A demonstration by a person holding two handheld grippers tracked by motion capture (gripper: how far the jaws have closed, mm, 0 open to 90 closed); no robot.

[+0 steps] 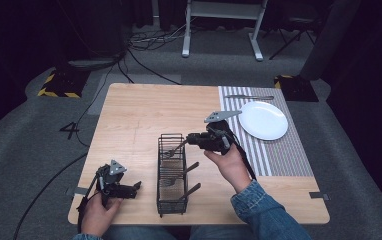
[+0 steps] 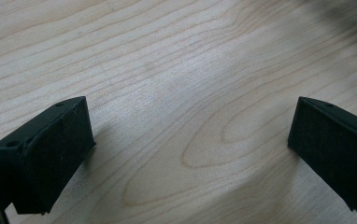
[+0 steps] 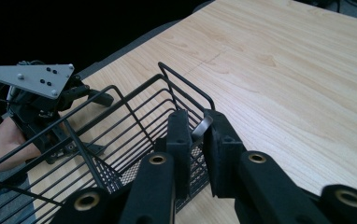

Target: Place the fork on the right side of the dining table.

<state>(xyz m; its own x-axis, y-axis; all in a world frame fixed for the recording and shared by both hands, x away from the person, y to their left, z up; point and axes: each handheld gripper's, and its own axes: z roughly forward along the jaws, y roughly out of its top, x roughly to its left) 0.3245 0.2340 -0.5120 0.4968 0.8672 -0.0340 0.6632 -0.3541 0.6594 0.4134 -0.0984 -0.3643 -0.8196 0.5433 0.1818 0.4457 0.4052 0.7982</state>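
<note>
At the middle of the wooden table (image 1: 144,115), a black wire basket (image 1: 172,175) stands lengthwise, and the right gripper (image 1: 188,140) reaches over its far end from about three o'clock, its jaws clamped together on the thin metal handle of a utensil (image 1: 175,148) whose head hangs down inside the basket; in the right gripper view that handle (image 3: 201,127) shows as a narrow silvery strip pinched between the two black pads. Two more utensils lean in the basket nearer six o'clock, their dark handles sticking out over the right rim. The left gripper (image 1: 129,189) rests low on the table at about eight o'clock from the basket, well apart from it, its jaws spread wide with nothing but bare wood between them. Toward two o'clock a white plate (image 1: 263,120) sits on a striped placemat (image 1: 279,150), with cutlery lying just beyond the plate. The held utensil looks light, stiff and smooth, so it will probably tend to pivot or slip in the pads if gripped near one end; a hold across the flat of the handle, close to its upper part as now, seems sound, with a straight lift so the head clears the wires. The basket itself is light and may drag along if the head snags.
</note>
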